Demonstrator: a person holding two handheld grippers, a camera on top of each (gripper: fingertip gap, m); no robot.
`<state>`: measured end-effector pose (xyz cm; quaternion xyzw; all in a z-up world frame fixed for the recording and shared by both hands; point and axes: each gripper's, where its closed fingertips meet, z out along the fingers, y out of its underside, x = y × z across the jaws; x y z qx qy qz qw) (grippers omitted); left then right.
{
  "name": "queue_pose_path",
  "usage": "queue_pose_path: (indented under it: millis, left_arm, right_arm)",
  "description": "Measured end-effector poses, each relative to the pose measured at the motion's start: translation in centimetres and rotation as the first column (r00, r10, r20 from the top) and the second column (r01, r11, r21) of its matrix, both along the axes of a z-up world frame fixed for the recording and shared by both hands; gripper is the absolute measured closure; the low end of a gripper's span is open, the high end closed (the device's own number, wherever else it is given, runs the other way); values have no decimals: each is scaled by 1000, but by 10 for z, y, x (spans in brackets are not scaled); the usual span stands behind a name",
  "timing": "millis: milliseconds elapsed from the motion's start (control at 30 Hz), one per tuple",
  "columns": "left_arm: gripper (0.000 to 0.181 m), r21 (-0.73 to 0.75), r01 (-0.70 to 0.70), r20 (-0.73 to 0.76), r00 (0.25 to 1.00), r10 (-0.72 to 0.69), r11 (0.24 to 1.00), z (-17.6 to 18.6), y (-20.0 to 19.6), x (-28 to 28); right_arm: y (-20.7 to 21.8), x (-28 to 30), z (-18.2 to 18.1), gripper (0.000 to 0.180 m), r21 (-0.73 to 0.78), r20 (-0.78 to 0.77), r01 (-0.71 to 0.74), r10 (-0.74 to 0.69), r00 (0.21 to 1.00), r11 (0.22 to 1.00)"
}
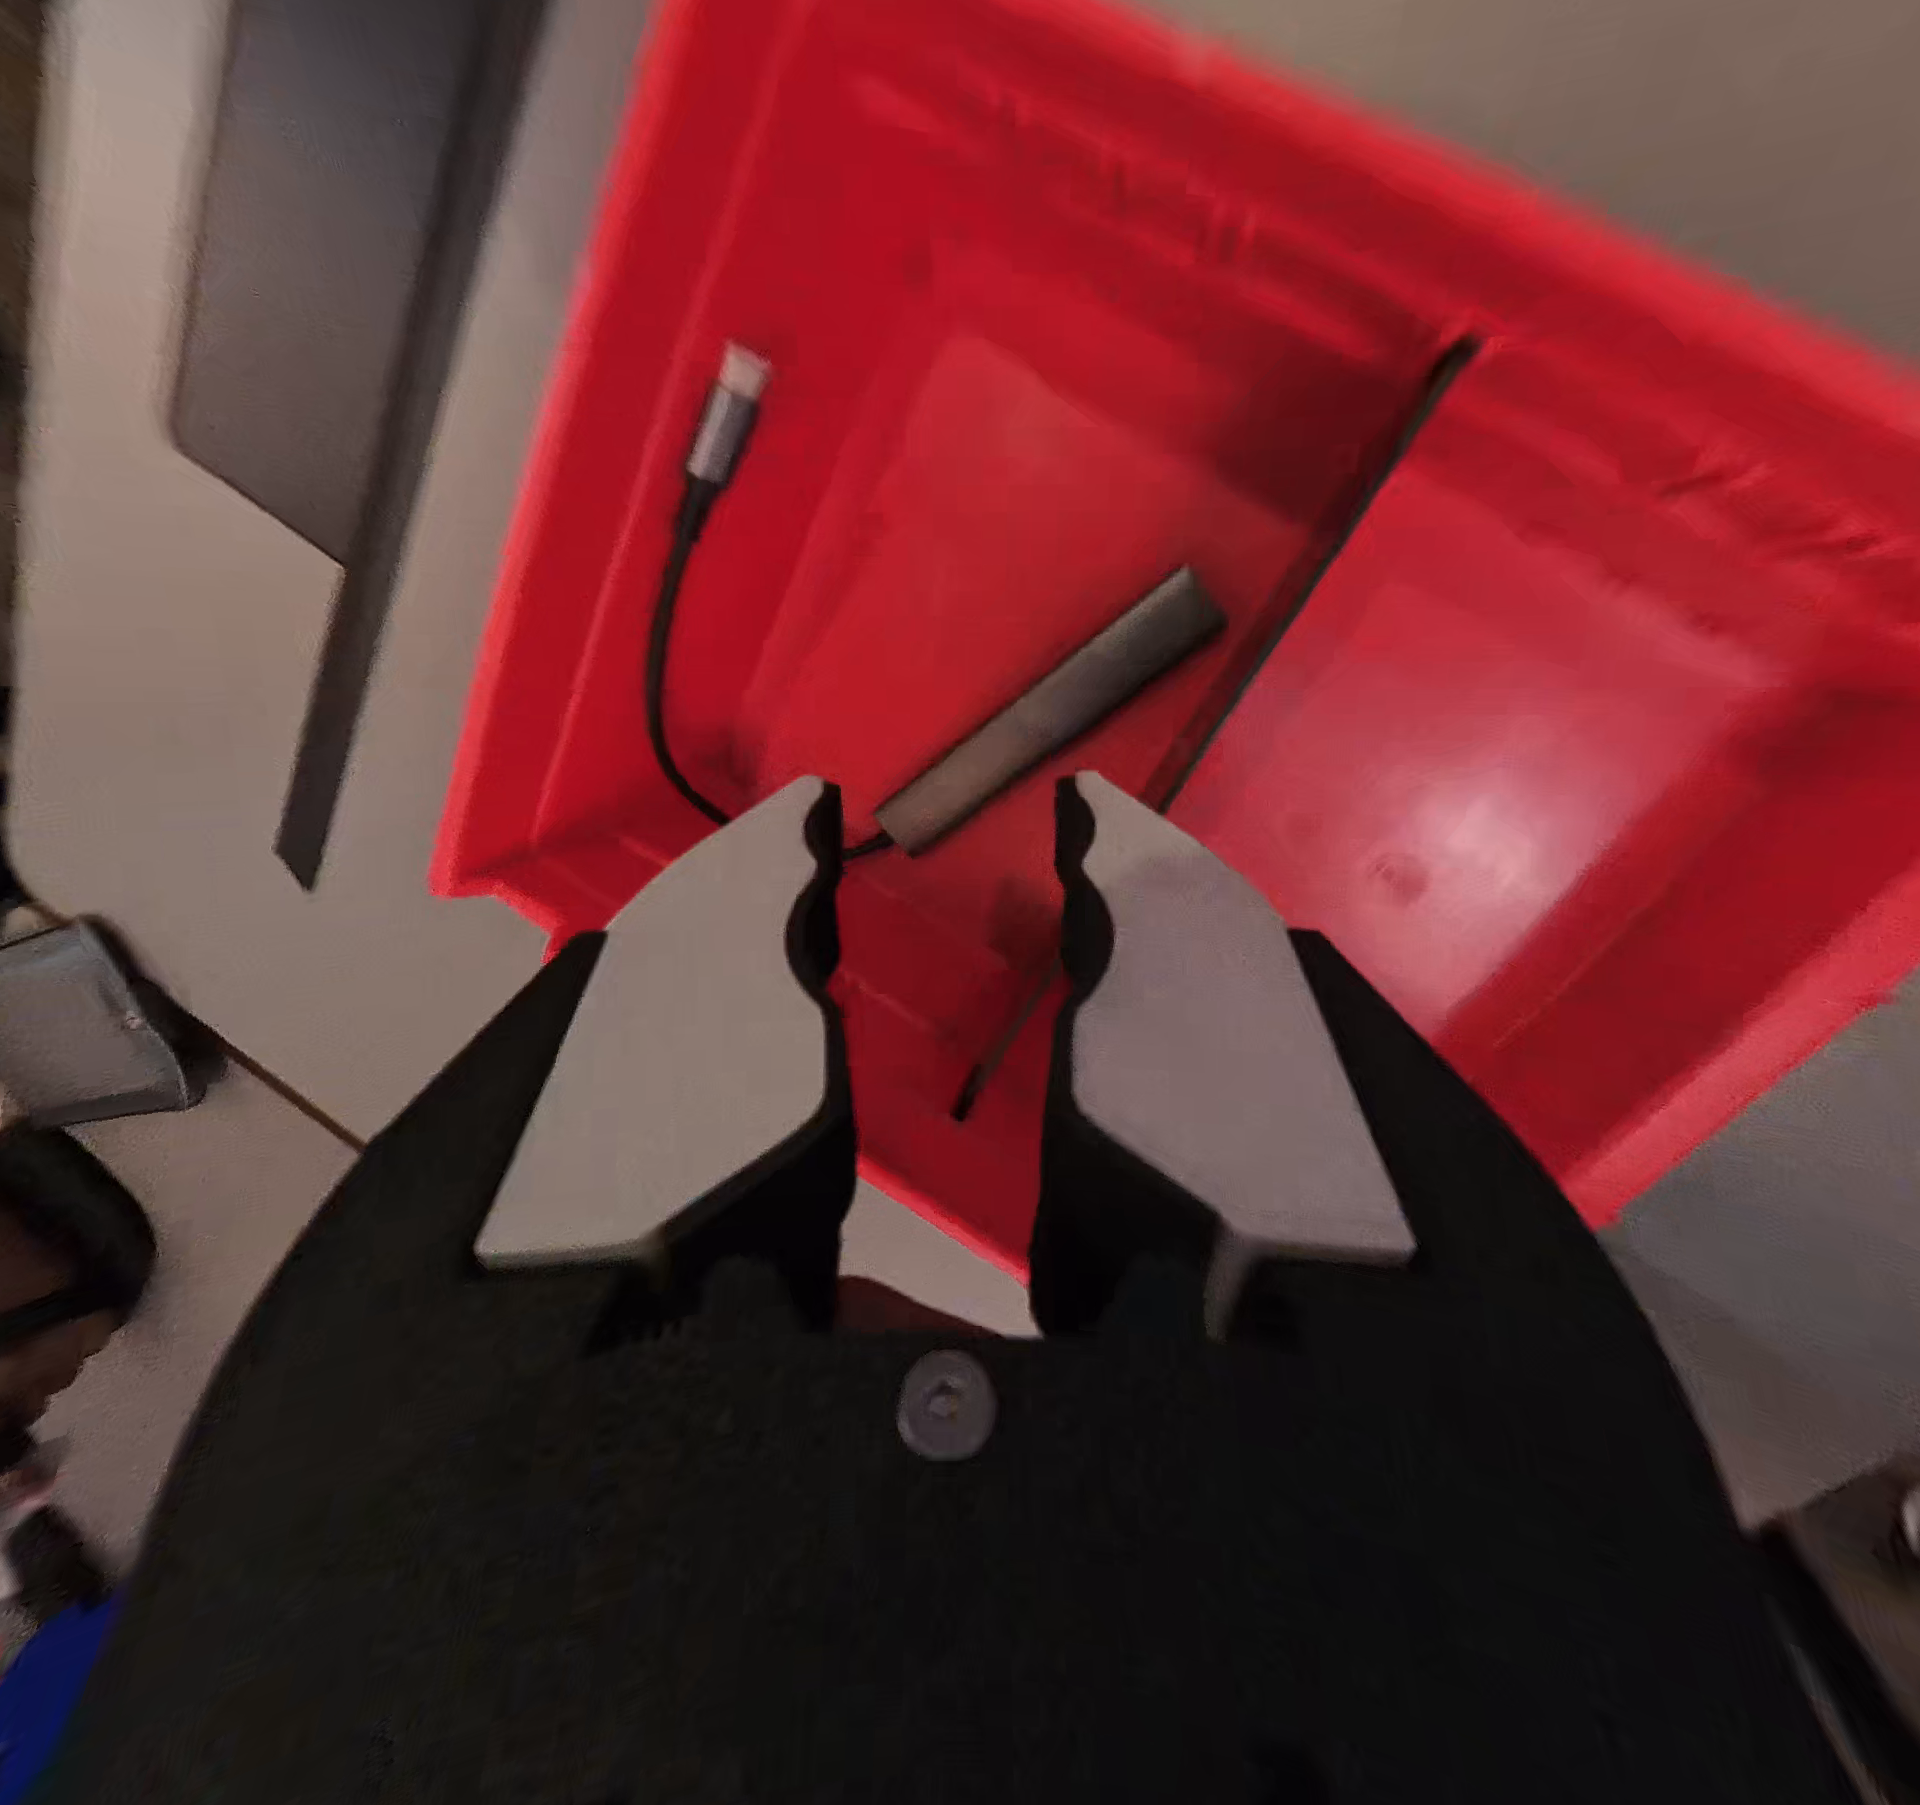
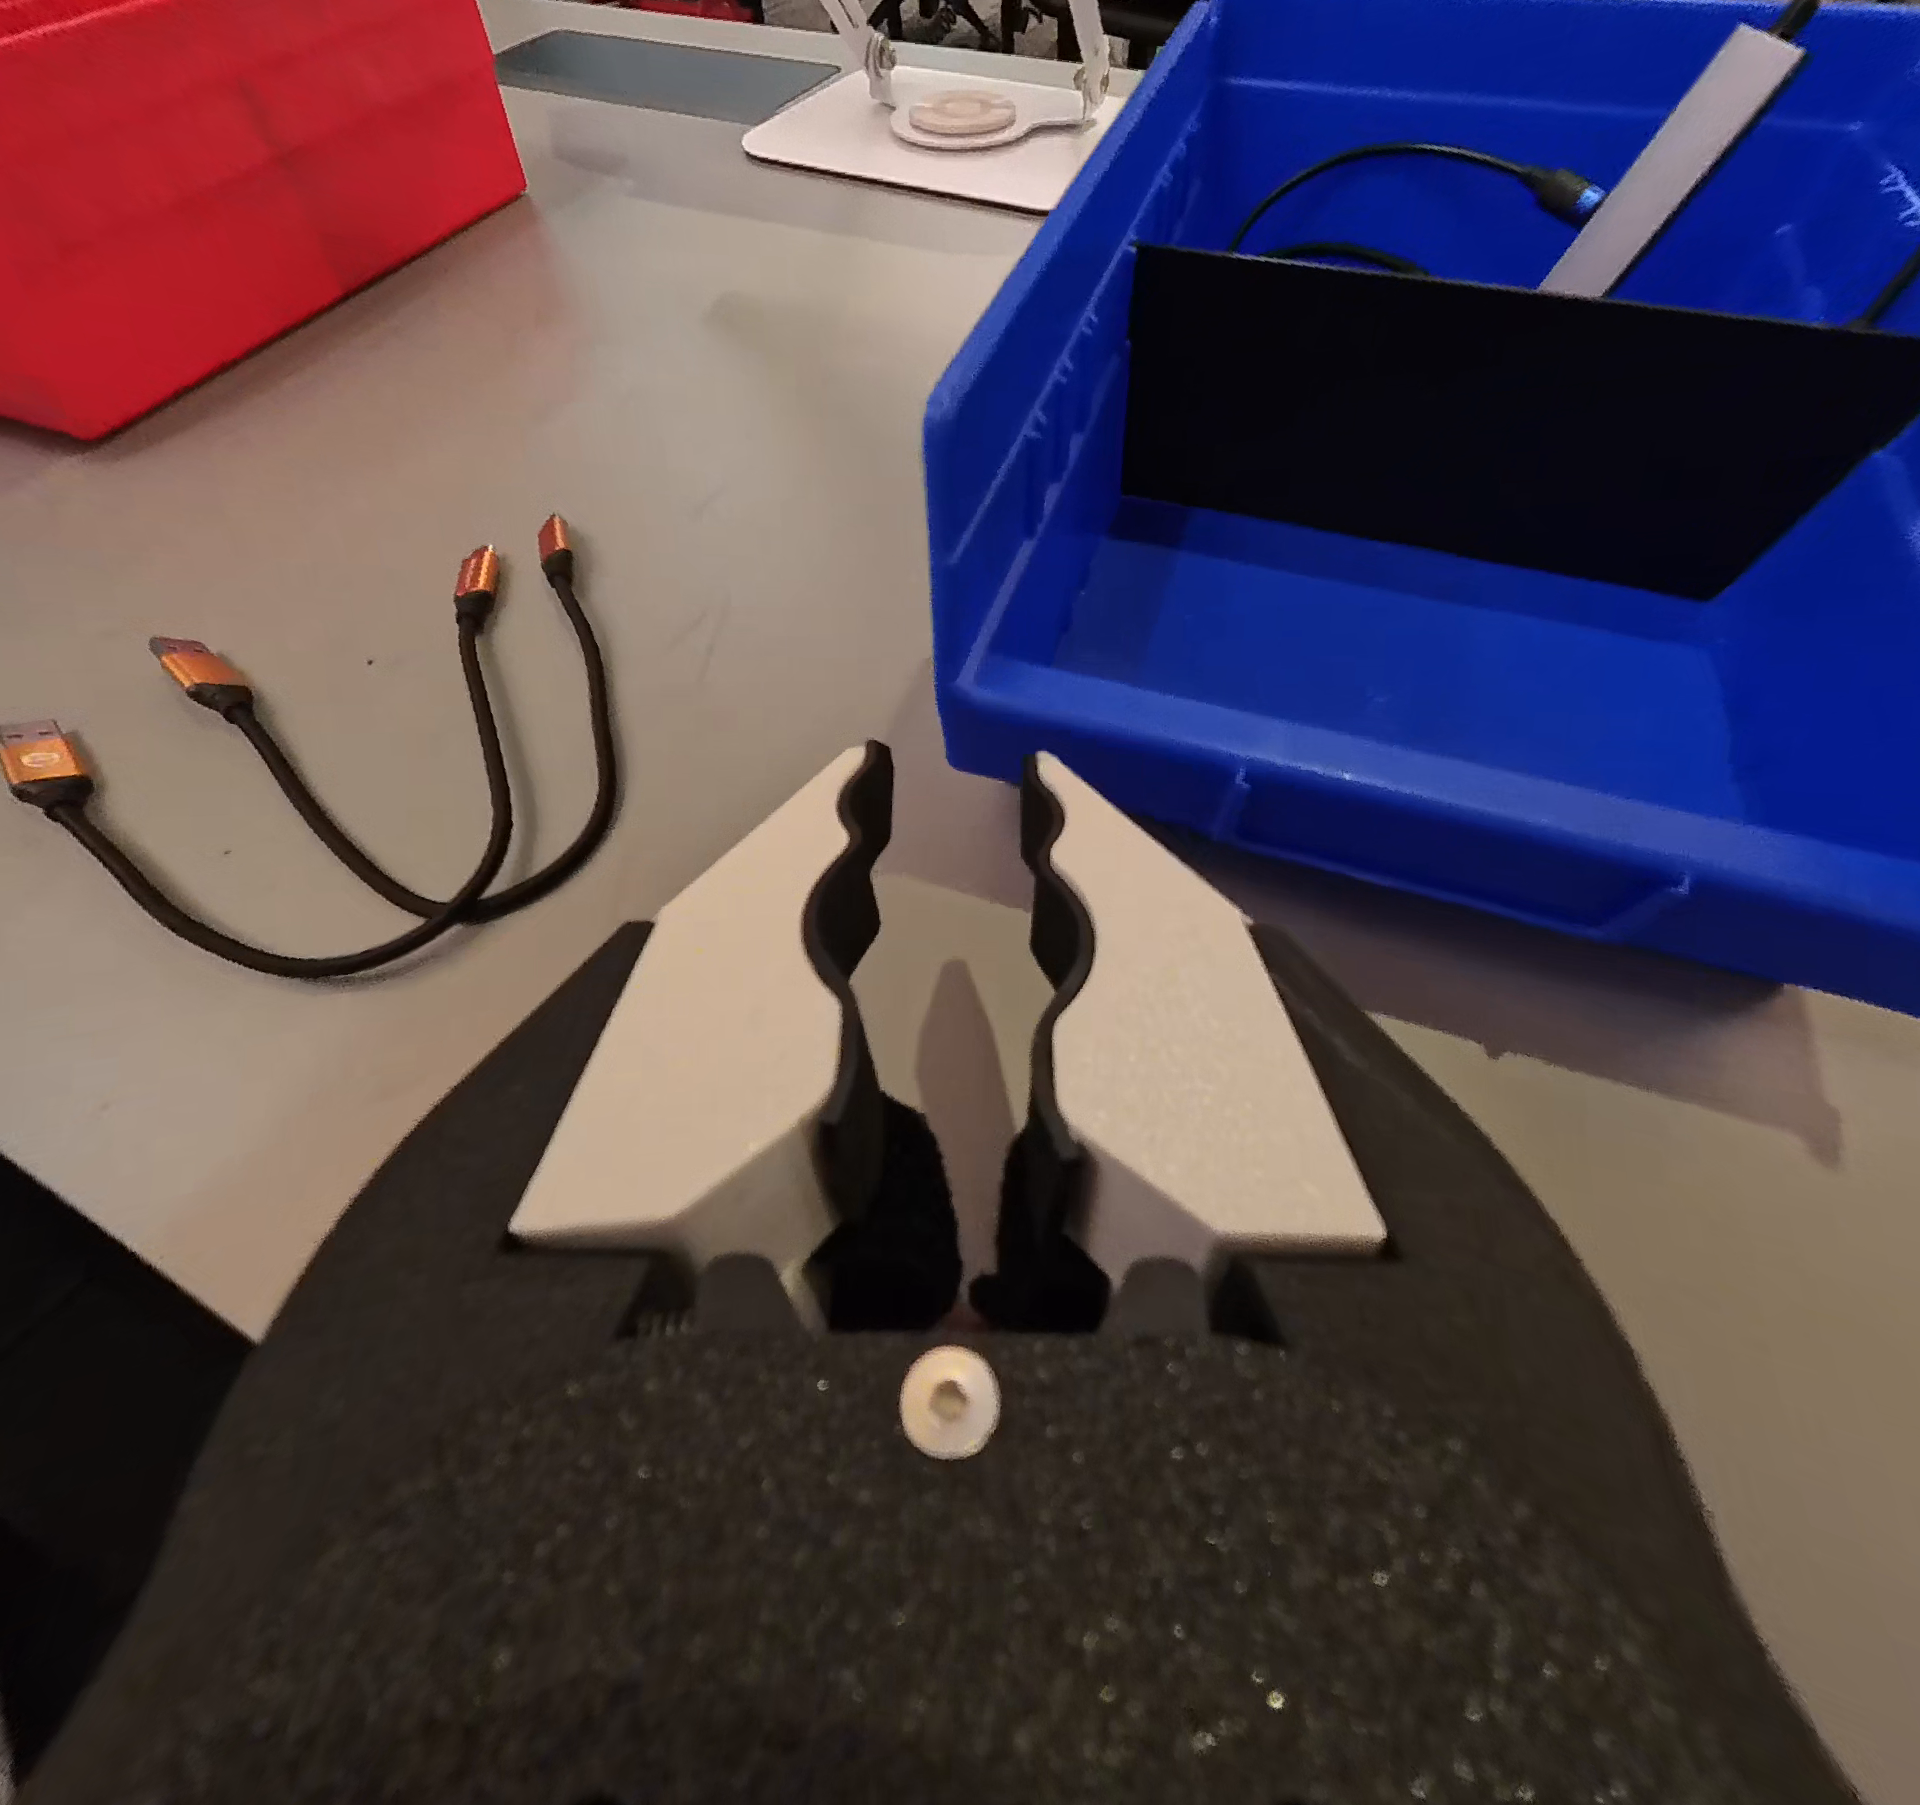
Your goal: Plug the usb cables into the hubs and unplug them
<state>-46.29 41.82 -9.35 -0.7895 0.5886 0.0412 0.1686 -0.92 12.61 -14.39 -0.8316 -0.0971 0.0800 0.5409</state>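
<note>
A: What is the biggest thing on the grey table (image 2: 665, 384)?

B: Two bins. The blue bin (image 2: 1351, 758) stands at the right, very near to the right gripper (image 2: 956, 768). The red bin (image 2: 239, 176) stands far at the left. Between them the table is bare and wide, with only a white stand base (image 2: 914, 145) at the far side.

A: What is inside the blue bin?

B: A black divider (image 2: 1455, 425) cuts it across. The near compartment has nothing in it. Behind the divider a grey hub (image 2: 1673, 166) leans up, and a black cable (image 2: 1382, 160) is curled beside it; its plug touches the hub's side, but I cannot tell if it is plugged in.

A: And the red one?

B: The left wrist view looks down into it, a bit blurred. The red bin (image 1: 1039, 197) also has a dark divider (image 1: 1340, 550). A second grey hub (image 1: 1049, 706) lies in the left compartment, close to the divider, and its own lead with a plug (image 1: 727, 415) curves away toward the bin's wall. The right compartment looks bare.

A: Where are the USB cables?

B: Two short black cables with orange plugs (image 2: 416, 799) lie on the table, left of the right gripper, crossing each other, well apart from both bins.

A: The fingers?

B: The left gripper (image 1: 945, 799) is above the red bin, fingers parted by a moderate gap, holding nothing. The right gripper has a narrower gap, also holding nothing, just before the blue bin's near edge.
</note>
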Motion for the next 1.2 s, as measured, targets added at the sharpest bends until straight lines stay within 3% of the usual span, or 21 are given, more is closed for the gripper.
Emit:
queue_pose_path:
  millis: [133, 300, 500, 600, 767, 900, 1033, 1133, 1200]
  left_arm:
    - [145, -195, 74, -291, 948, -130, 978, -50, 9, -26]
    - [140, -389, 45, -298, 939, -172, 920, -74, 9, -28]
    - [135, -390, 141, -383, 874, -299, 910, -101, 11, -31]
    - [149, -383, 199, -402, 843, -357, 902, -102, 12, -33]
    - [156, -263, 256, -387, 855, -345, 930, -92, 23, -29]
    - [157, -79, 239, -282, 926, -251, 968, -54, 40, -18]
    - [158, 78, 190, -50, 981, -186, 979, -1, 36, -1]
    - [158, 119, 173, 207, 959, -195, 978, 40, 10, 20]
    - [158, 130, 195, 383, 894, -231, 972, 67, -16, 39]
  right_arm:
    - [2, -2, -1, 156, -2, 6, -6, 6, 1000, 1000]
    - [3, 0, -1, 156, -3, 6, -2, 2, 1000, 1000]
    - [3, 4, -2, 156, -14, -14, 8, -9, 1000, 1000]
    - [3, 4, -2, 156, -14, -21, 9, -9, 1000, 1000]
    - [3, 4, -3, 156, -16, -12, 8, -8, 1000, 1000]
    - [4, 1, -1, 156, -3, -9, 5, -5, 1000, 1000]
    - [3, -9, 8, 156, 37, -4, -13, 13, 1000, 999]
    - [6, -23, 19, 156, 84, 24, -52, 51, 998, 995]
    - [9, -41, 30, 156, 120, 18, -108, 107, 994, 987]
